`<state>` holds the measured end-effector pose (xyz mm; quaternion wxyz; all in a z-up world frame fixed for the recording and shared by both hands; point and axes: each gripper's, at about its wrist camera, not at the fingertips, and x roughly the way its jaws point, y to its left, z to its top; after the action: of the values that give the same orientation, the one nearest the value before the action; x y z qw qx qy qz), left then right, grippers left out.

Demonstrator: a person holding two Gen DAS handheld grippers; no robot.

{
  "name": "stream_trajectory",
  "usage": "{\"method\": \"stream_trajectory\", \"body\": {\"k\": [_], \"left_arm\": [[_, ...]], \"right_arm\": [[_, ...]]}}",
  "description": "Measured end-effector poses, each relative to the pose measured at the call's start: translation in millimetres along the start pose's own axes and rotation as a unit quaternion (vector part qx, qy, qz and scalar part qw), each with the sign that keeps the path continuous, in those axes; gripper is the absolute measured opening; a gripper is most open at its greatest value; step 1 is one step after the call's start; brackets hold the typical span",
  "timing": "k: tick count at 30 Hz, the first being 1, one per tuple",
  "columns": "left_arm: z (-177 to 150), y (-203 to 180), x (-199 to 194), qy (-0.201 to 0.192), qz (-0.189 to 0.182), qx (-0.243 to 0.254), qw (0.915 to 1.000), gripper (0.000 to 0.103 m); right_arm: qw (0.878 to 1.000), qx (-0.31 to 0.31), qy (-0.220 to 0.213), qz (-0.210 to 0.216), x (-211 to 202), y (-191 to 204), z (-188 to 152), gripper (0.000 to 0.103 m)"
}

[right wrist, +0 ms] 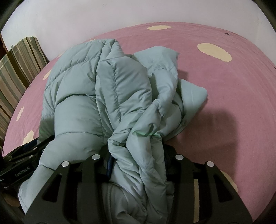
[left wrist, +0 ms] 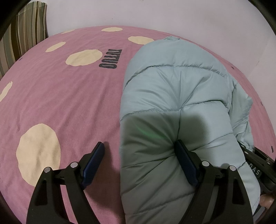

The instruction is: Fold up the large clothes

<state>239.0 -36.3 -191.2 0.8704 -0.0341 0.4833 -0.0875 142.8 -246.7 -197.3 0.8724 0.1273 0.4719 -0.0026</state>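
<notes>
A pale blue-green quilted puffer jacket [left wrist: 181, 103] lies bunched on the pink bed sheet [left wrist: 60, 96]. My left gripper [left wrist: 139, 149] is open at the jacket's left edge: its right finger [left wrist: 186, 163] presses into the padding, its left finger [left wrist: 93, 160] is over bare sheet. In the right wrist view the jacket [right wrist: 96, 96] is piled up, and my right gripper [right wrist: 138, 165] is shut on a gathered bunch of its fabric, with the fingers mostly buried. The left gripper also shows at the right wrist view's left edge [right wrist: 25, 151].
The sheet has cream dots [left wrist: 38, 151] and dark lettering [left wrist: 112, 58]. A striped pillow [left wrist: 22, 34] stands at the far left against the pale wall [left wrist: 155, 15]. It also shows in the right wrist view [right wrist: 15, 69].
</notes>
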Motion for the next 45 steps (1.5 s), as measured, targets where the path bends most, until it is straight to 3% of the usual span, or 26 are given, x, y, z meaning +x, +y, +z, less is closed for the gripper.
{"method": "stream_trajectory", "body": {"k": [4, 14, 23, 34, 45], "left_arm": [[1, -6, -2, -0.003, 0.018, 0.018, 0.9997, 0.083], [4, -18, -24, -0.018, 0.055, 0.042, 0.9974, 0.082], [-5, -24, -88, -0.086, 0.059, 0.026, 0.9942, 0.082], [-30, -36, -149, -0.136, 0.072, 0.028, 0.9877, 0.082], [-50, -47, -174, -0.153, 0.068, 0.039, 0.9851, 0.082]], "right_arm": [[1.0, 0.009, -0.003, 0.0, -3, -6, -1, 0.048], [0.999, 0.029, -0.03, -0.027, -45, -16, -2, 0.07], [0.993, 0.015, -0.093, -0.066, -116, -5, -10, 0.085], [0.987, -0.017, -0.137, -0.085, -167, 18, -35, 0.088], [0.983, -0.027, -0.158, -0.087, -189, 31, -52, 0.091]]}}
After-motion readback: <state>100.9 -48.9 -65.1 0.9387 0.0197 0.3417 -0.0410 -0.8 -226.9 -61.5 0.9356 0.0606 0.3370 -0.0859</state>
